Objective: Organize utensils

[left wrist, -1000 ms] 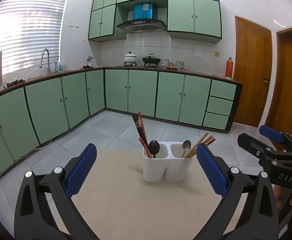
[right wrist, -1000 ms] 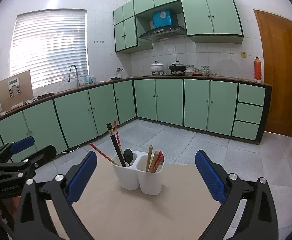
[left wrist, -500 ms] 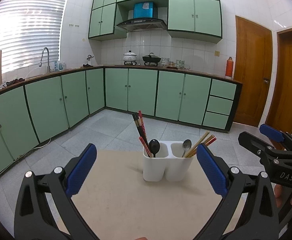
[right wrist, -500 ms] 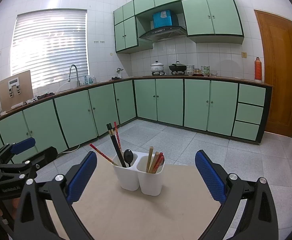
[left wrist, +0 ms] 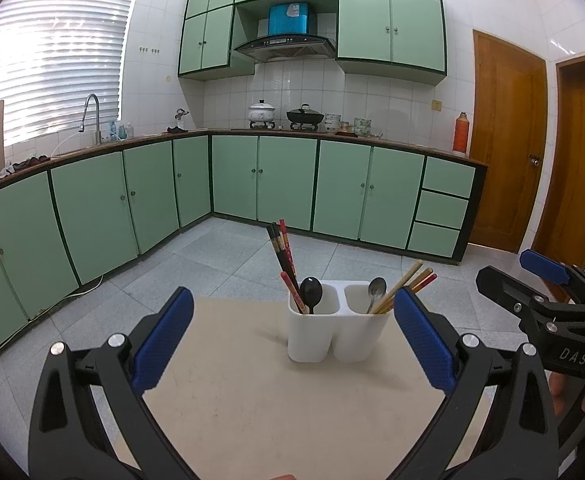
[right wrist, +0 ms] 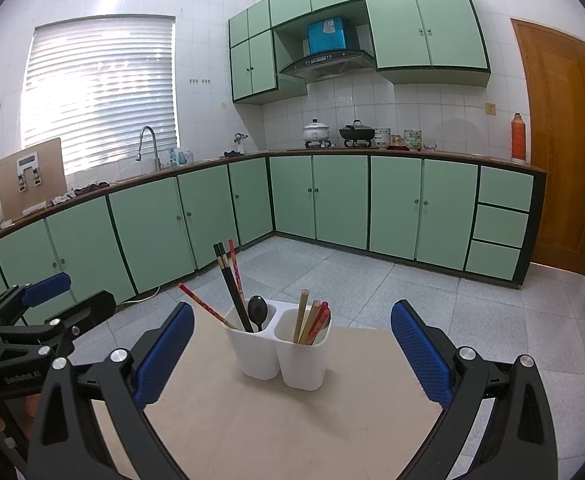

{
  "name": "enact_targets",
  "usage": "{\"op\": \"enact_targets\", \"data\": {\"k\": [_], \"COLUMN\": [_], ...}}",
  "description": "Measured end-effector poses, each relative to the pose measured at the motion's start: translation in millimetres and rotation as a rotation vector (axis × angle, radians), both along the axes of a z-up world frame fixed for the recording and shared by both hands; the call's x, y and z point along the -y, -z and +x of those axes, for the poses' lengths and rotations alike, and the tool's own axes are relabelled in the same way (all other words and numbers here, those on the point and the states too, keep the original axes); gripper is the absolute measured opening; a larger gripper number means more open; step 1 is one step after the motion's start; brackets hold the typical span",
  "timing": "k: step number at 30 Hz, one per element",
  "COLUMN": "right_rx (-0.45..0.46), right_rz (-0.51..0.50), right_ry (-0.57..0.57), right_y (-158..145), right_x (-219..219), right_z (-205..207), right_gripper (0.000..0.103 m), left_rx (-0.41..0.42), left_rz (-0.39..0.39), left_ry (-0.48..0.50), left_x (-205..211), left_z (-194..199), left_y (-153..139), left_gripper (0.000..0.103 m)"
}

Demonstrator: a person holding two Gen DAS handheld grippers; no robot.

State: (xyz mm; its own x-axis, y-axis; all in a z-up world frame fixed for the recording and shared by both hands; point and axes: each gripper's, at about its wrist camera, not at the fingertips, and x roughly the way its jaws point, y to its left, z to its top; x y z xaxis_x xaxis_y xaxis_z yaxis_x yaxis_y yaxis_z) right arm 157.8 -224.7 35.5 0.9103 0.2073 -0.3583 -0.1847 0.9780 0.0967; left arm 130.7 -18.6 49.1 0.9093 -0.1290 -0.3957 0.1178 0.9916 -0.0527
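Left wrist view: tools (left wrist: 292,336) and holder (left wrist: 338,332) unmoved, tools spread.

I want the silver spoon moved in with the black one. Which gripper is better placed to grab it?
Probably the right gripper, open: the silver spoon stands in the holder compartment on its side. The left gripper, also open, faces the black spoon.

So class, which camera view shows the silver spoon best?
The left wrist view: the silver spoon shows its bowl clearly, standing in the holder's right compartment beside the wooden chopsticks. In the right wrist view those chopsticks hide it; no spoon can be made out there.
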Motion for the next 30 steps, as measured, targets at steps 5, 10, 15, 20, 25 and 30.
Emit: {"op": "enact_targets", "data": {"k": [5,10,15,20,25,30], "right_rx": [-0.002,-0.002,-0.006,-0.005,-0.006,-0.007], "right_rz": [-0.001,-0.001,-0.003,-0.004,-0.003,-0.004], "right_ry": [0.001,0.000,0.000,0.000,0.000,0.000], "right_y": [0.9,0.3,0.4,0.3,0.6,0.9], "right_x": [1.4,2.2,2.5,2.3,2.0,1.9], "right_z": [0.8,0.8,1.7,2.0,2.4,2.7], "right_gripper": [0.097,0.097,0.097,0.097,0.097,0.097], "left_rx": [0.000,0.001,0.000,0.001,0.001,0.001], "left_rz": [0.000,0.000,0.000,0.002,0.001,0.003], "left_ry": [0.000,0.000,0.000,0.001,0.001,0.001], "left_x": [-1.2,-1.1,-1.0,-0.9,-1.9,-2.1], "left_z": [1.2,2.0,1.9,2.0,2.6,2.7], "left_y": [0.0,0.3,0.1,0.6,0.3,-0.2], "left_gripper": [0.097,0.097,0.097,0.097,0.097,0.097]}}
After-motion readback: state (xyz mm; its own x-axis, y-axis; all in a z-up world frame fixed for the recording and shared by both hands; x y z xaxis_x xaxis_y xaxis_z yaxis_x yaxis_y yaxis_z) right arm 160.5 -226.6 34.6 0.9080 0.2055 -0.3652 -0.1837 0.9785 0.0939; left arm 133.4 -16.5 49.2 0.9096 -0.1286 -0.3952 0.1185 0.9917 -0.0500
